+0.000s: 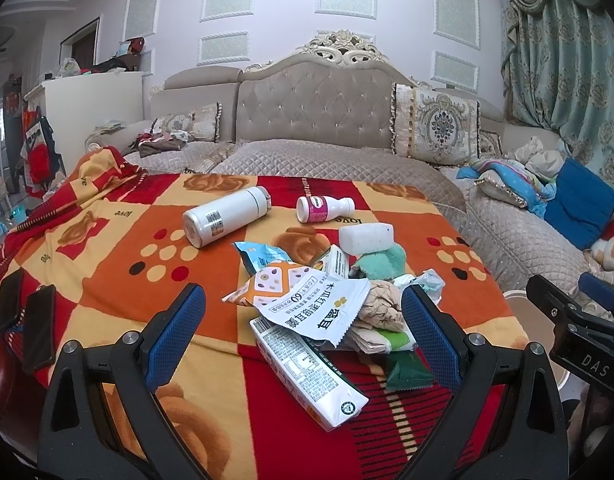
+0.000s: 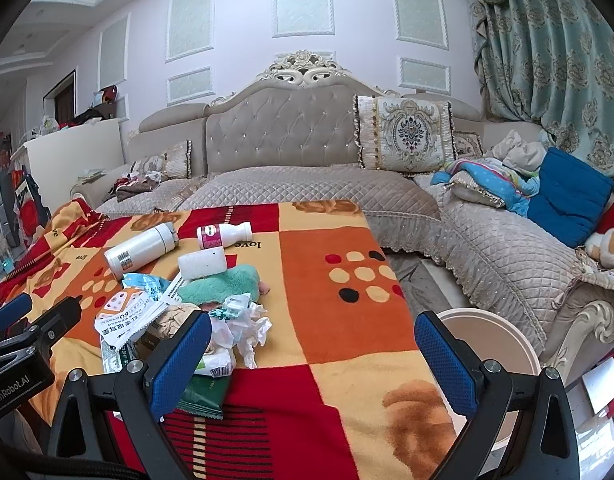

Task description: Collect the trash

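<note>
- Blanket (image 1: pixel 147 240), patterned in red, orange and yellow, covers the surface in front of you; the grey quilted sofa (image 1: pixel 319 160) stands behind it.
- Your trash bin (image 2: pixel 487 332), a pale round tub, sits off the blanket's right edge, just beyond your right gripper's (image 2: pixel 313 360) right finger.
- Your left gripper (image 1: pixel 303 336) hangs over the near end of the trash pile with its blue-padded fingers (image 1: pixel 175 336) spread wide, holding nothing; the pile lies between them.
- Your right gripper is likewise spread wide and empty; its left finger overlaps the pile's right edge in the right wrist view, though you cannot tell whether it touches.
- White flask (image 1: pixel 223 216) lies on its side at the far left of the pile.
- Milk carton (image 1: pixel 311 368) lies flat nearest you, its end pointing toward your left gripper.
- White snack wrapper (image 1: pixel 319 308) rests on top of the carton's far end.
- Green cloth (image 2: pixel 223 284) lies beside a white foam block (image 2: pixel 203 264).
- Small pink-labelled bottle (image 1: pixel 323 208) lies on its side, just right of the flask.
- Crumpled tissue (image 2: pixel 247 328) sits at the pile's right side.
- Dark green wrapper (image 2: pixel 203 394) lies at the near edge.
</note>
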